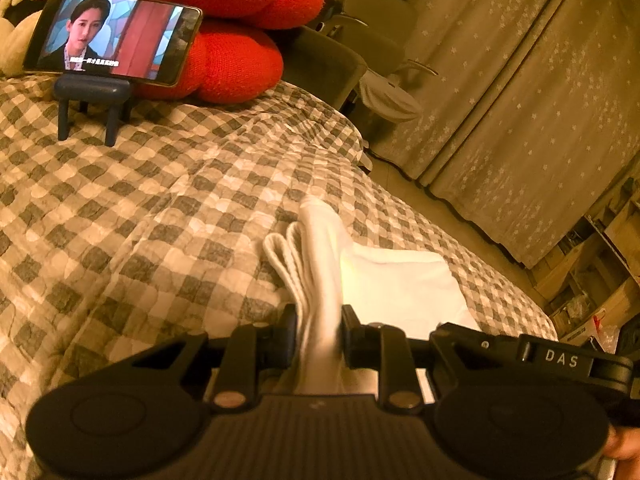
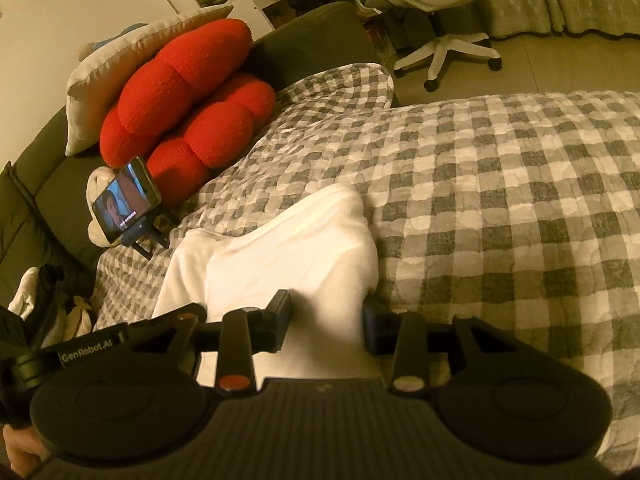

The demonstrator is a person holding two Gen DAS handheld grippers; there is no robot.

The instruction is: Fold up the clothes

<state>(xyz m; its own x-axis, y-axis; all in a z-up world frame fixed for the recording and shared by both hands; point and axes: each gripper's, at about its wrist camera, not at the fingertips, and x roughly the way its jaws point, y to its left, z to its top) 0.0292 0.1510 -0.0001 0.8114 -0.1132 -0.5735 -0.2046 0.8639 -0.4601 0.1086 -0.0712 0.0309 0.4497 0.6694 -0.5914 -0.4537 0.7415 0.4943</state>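
On the grey-and-white checked quilt [image 2: 500, 184] covering the bed lies the soft white garment [image 2: 280, 256], bunched in a low heap rather than flat. The left gripper [image 1: 319, 332] is clamped on a gathered, ribbed edge of it, the cloth running up between the jaws. The right gripper [image 2: 326, 316] has the white cloth between its jaws, which are opening, so its hold looks to be letting go; whether the pads touch the cloth I cannot tell. Judging by the loose, uneven mound, no tidy fold is finished yet: the garment needs spreading and folding. Far left, a phone on a dark stand [image 2: 126, 206] leans by the red knitted cushions [image 2: 188, 112].
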